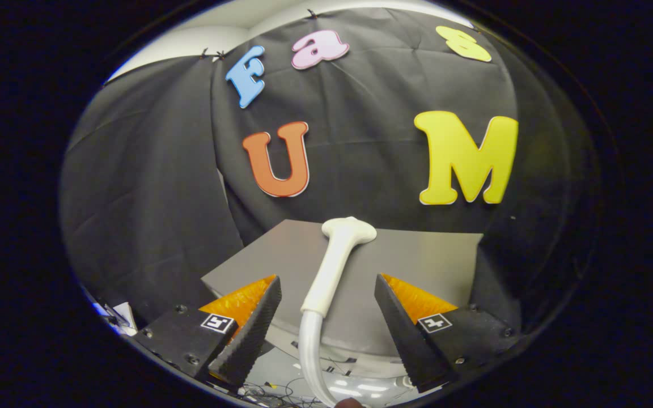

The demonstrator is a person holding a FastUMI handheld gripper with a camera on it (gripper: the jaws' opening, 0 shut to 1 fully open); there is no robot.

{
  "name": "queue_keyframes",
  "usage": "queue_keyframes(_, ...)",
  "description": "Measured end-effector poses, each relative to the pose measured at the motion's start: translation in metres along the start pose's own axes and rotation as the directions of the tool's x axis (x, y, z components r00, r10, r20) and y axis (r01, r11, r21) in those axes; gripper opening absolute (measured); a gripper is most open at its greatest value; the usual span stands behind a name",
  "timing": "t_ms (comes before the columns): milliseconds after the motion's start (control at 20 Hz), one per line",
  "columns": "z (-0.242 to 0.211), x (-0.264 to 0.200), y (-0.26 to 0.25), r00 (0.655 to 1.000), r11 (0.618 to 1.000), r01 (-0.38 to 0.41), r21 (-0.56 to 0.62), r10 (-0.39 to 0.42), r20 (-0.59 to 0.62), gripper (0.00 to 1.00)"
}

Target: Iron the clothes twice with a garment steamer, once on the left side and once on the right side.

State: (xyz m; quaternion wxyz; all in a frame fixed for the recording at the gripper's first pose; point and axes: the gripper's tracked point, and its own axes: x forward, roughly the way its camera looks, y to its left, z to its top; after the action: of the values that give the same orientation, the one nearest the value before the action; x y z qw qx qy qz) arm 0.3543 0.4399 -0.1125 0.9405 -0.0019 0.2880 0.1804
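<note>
Gripper (326,328) spread wide, both fingers clear of everything, nothing held. Between them, touching neither: steamer hose (310,354), rising into the white steamer handle (329,272). Handle lies across the grey board (434,260), nozzle head (350,229) at the far edge. Likely parked lengthwise so the fingers can straddle and close on it. No garment visible. Black booth cloth (151,187) beyond.

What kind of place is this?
Probably a small recording booth, not a home: black cloth hangs as its wall, a grey board stands before it, and a white steamer on a hose rises between the open tongs.
</note>
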Motion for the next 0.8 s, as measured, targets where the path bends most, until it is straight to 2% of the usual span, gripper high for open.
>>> queue_keyframes(200, -0.013, 0.067, 0.001, 0.986, 0.998, 0.034, 0.059, -0.023, -0.165, 0.97)
queue_keyframes(400, -0.024, 0.094, -0.004, 0.968, 0.993, 0.094, 0.071, -0.074, -0.241, 0.92)
queue_keyframes(600, -0.02, 0.099, -0.006, 0.962, 0.988, 0.15, 0.027, -0.139, -0.237, 0.74)
queue_keyframes(800, -0.022, 0.099, 0.0, 0.961, 0.987, 0.151, 0.052, -0.135, -0.242, 0.44)
